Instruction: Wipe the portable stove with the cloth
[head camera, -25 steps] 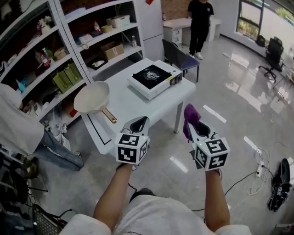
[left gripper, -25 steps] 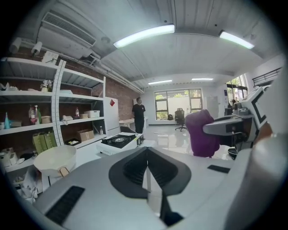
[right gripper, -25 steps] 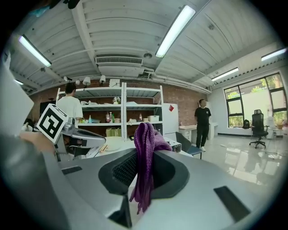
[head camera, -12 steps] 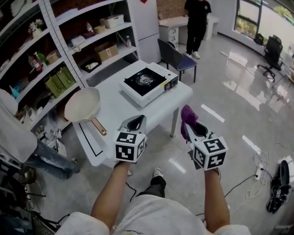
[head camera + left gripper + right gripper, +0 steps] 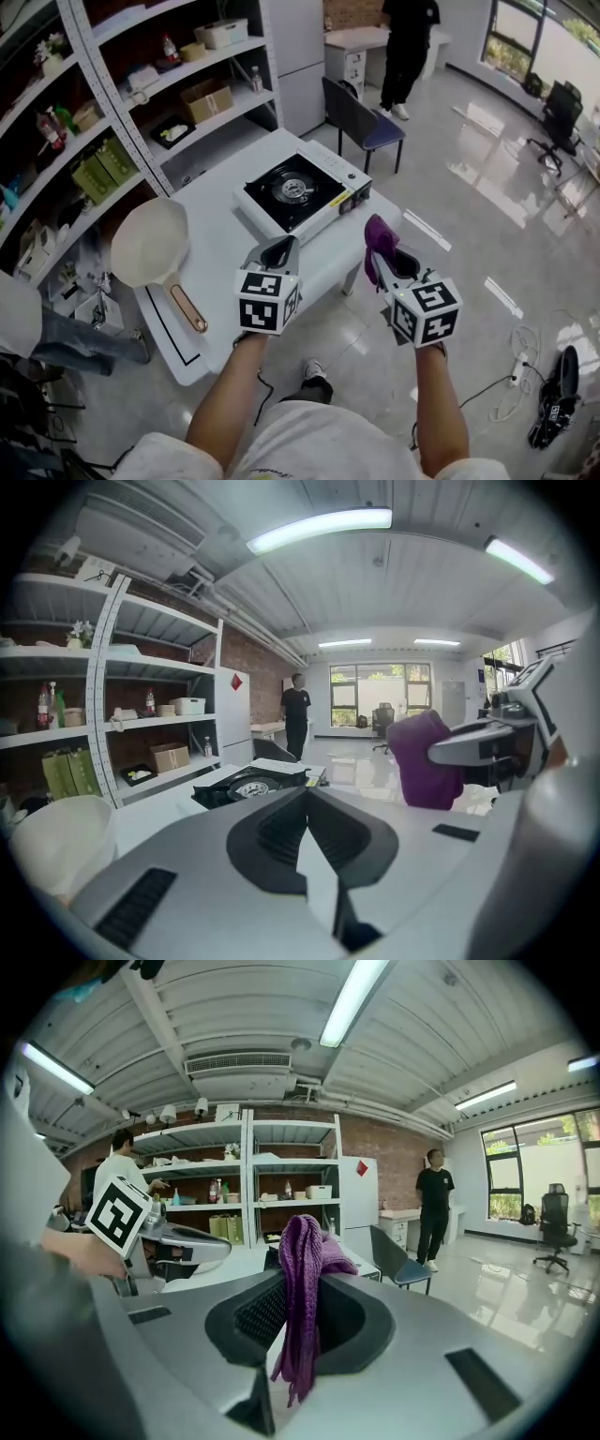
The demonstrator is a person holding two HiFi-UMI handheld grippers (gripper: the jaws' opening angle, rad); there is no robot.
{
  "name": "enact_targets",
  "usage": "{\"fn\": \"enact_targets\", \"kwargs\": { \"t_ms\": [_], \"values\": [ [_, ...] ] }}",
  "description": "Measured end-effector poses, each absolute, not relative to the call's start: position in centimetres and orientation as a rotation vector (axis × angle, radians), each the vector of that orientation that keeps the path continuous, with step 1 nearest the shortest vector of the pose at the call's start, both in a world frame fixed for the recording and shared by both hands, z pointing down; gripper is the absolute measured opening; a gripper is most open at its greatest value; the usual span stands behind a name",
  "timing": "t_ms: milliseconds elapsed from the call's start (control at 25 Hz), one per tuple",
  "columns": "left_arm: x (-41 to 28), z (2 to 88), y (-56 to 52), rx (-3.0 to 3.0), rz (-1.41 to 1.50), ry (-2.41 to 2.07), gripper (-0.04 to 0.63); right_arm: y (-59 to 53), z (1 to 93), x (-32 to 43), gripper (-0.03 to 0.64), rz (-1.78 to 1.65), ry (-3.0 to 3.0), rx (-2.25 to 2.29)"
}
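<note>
Portable stove [image 5: 302, 192], white box body with a black top and a round burner in the middle, sits on the white rectangular table [image 5: 225, 246] at its far right corner. Nothing rests on the stove. In the left gripper view the stove [image 5: 248, 785] shows ahead past the jaws.

Purple knitted cloth [image 5: 380, 236] is clamped in the right tool [image 5: 390, 259] and held in the air off the table's near right edge, not touching the stove. In the right gripper view the cloth [image 5: 302, 1279] stands bunched between the two jaws, a loose end hanging down.

Left tool [image 5: 279, 251] hangs over the table's near edge, jaws pressed together with nothing between them. Same in the left gripper view: left tool [image 5: 306, 799] closed and empty. The two tools are side by side, apart from each other.

Cream round saucepan with a copper-coloured handle [image 5: 150, 246] lies on the table's left end, well apart from the stove, handle pointing to the near edge.

Metal shelving rack [image 5: 94, 122] with boxes and bottles stands behind the table. Dark chair with a blue seat [image 5: 367, 124] stands beyond the table's far corner. Person in black clothes [image 5: 408, 47] stands at a desk further back. Black office chair [image 5: 561, 98] is by the window, far right.
</note>
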State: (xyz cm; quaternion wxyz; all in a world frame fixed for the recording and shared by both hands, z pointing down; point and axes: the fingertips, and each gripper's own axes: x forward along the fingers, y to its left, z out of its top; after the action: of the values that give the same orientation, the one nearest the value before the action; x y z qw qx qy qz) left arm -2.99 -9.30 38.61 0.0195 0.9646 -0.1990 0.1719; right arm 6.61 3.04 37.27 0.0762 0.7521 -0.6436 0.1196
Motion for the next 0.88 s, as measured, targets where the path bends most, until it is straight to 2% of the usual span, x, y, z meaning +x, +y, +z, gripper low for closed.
{"fn": "enact_targets", "kwargs": {
  "t_ms": [320,880],
  "values": [
    [0.6,39.5,-15.6,2.968,0.529,-0.638,0.003,-3.9,37.7,11.0,0.06,0.383,-1.924,2.218],
    [2.5,41.0,-22.1,2.91,0.518,-0.683,0.002,-10.9,37.3,15.2,0.06,0.348,-1.939,2.137]
  ]
}}
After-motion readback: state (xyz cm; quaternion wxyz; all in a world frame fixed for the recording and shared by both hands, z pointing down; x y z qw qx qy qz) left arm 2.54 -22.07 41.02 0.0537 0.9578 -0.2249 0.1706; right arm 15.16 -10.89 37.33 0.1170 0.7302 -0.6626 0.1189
